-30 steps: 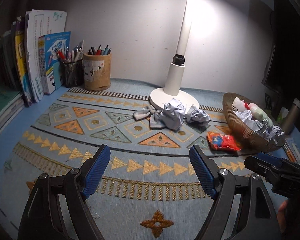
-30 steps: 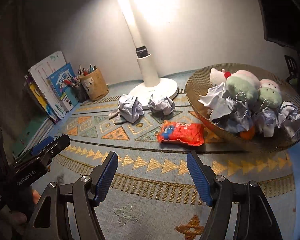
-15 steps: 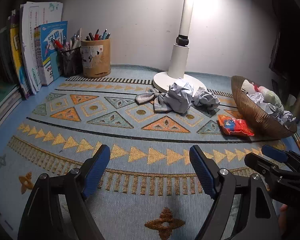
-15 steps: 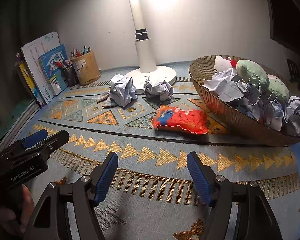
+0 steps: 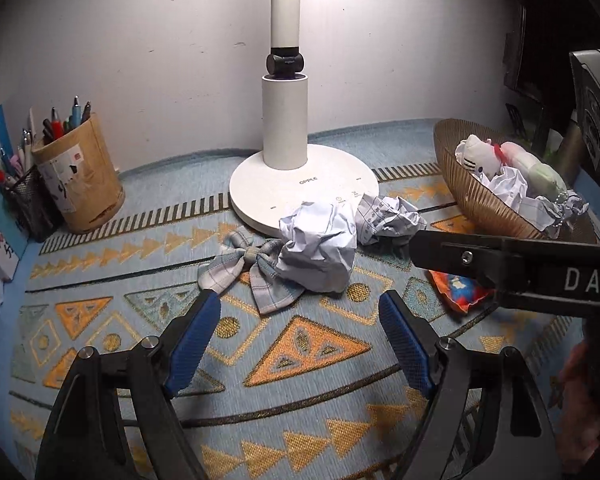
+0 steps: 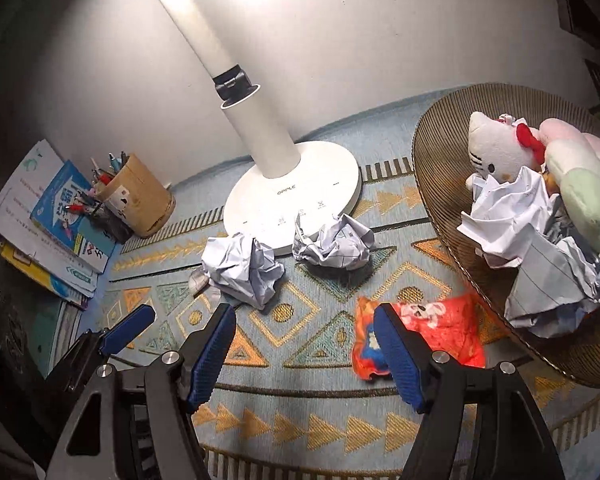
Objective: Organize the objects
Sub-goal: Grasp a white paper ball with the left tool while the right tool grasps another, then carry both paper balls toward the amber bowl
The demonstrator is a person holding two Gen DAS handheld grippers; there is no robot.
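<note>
Two crumpled paper balls lie by the lamp base: a bigger one and a smaller one. A plaid fabric bow lies left of the bigger ball. A red snack packet lies beside the woven bowl, which holds plush toys and crumpled paper. My left gripper is open, just short of the bow and the bigger ball. My right gripper is open, its right finger at the packet's left end.
A white lamp base stands at the back middle. A brown pen cup and a mesh pen holder stand back left beside books. The right gripper's body crosses the left wrist view.
Both grippers have moved forward and closer to the clutter by the lamp. The right gripper now reaches the packet and crosses the left wrist view. Both stay open.
</note>
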